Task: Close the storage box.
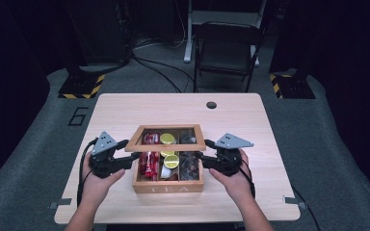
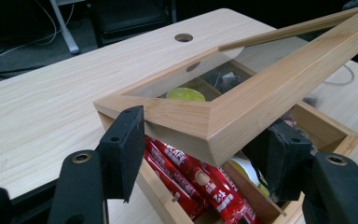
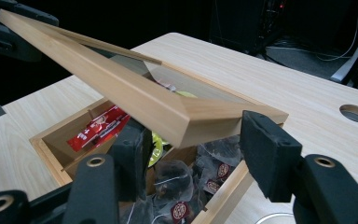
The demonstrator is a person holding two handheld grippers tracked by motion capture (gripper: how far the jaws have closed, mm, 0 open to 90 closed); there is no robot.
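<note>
A wooden tea box point(image 1: 168, 185) sits near the front edge of the counter point(image 1: 125, 108), its glass-paned lid point(image 1: 167, 145) raised off the front and tilted, the rear edge low over the back wall of the box. The left tool point(image 1: 127, 158) straddles the lid's left front corner, jaws partly closed; in the left gripper view one pad point(image 2: 123, 149) presses the frame's front face and the other sits under the side rail, so the corner is gripped. The right tool point(image 1: 203, 156) brackets the right front corner point(image 3: 214, 119) with jaws about half open; in the right gripper view one pad point(image 3: 270, 154) stands just beside the frame's end, contact not confirmed. Inside the box: red stick sachets point(image 1: 148, 163) in the left compartment, yellow-lidded cups point(image 1: 171, 161) in the middle, dark tea bags point(image 1: 190, 166) on the right. Bare counter lies well clear to both sides and behind, up to the cable hole point(image 1: 211, 105); the front margin is narrow.
</note>
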